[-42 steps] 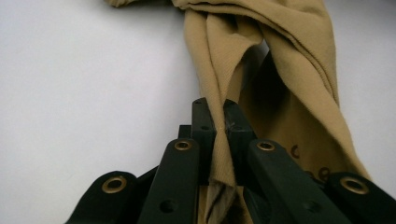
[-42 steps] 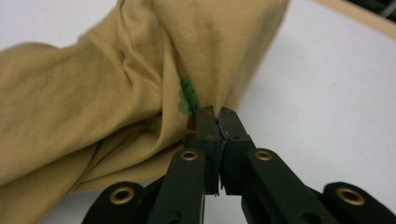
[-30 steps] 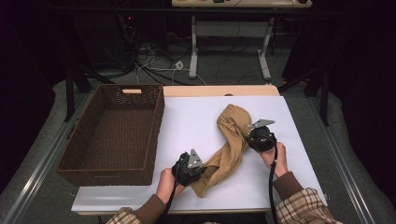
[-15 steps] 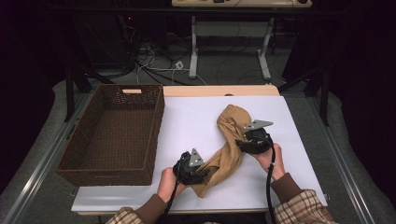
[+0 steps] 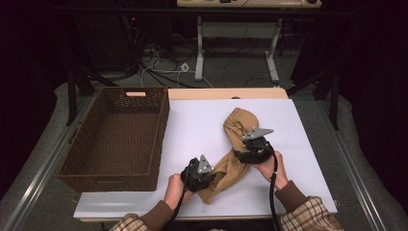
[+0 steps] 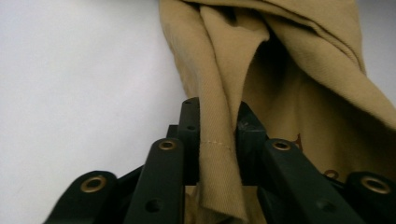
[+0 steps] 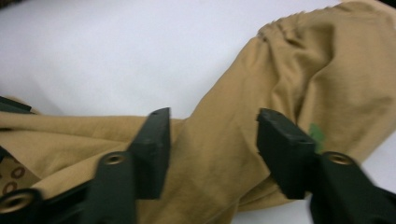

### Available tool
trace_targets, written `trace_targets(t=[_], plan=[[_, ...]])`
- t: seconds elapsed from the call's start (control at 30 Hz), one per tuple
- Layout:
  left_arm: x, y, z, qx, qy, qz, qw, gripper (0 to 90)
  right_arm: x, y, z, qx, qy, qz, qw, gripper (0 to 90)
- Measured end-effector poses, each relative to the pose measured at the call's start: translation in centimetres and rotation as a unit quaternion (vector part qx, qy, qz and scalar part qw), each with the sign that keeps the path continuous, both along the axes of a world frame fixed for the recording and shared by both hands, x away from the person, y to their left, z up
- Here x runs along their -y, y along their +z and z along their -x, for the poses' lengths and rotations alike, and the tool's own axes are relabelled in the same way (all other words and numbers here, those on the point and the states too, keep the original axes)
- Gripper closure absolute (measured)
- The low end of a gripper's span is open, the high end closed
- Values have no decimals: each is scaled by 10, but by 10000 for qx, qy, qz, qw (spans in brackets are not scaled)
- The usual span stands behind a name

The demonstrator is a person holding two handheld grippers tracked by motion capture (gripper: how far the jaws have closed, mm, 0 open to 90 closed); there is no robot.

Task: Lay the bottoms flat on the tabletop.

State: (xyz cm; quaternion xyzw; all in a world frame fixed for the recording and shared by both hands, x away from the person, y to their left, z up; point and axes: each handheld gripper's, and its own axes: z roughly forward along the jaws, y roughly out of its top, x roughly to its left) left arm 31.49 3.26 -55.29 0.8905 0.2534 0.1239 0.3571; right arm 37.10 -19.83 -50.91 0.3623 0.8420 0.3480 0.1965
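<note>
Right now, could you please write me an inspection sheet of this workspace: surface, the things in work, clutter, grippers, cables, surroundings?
Surface: white table top, flat, a wooden strip along its far edge.
Job's things: tan garment, crumpled and twisted, lying between both hands; brown wicker basket at the table's left side, nothing seen inside.
Clutter: nothing seen on the table.
Grippers: left gripper shut on a fold of the garment, its jaws having just closed; right gripper open, jaws apart over the cloth, not pressing it.
Cables: a black cable trails from the right gripper along the sleeve; loose floor cables behind the table.
Surroundings: dark room, white table legs farther back.
</note>
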Motion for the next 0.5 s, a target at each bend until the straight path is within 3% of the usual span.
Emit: trace_targets(t=[0.17, 0.23, 0.5], plan=[[-2, 0, 0, 0, 73, 73, 9999, 855, 0, -6, 0, -26, 11, 162, 9999, 784], [-3, 0, 0, 11, 96, 60, 9999, 859, 3, -5, 0, 10, -23, 184, 9998, 839], [-9, 6, 1, 157, 362, 54, 9992, 863, 25, 0, 3, 48, -270, 252, 9993, 879]])
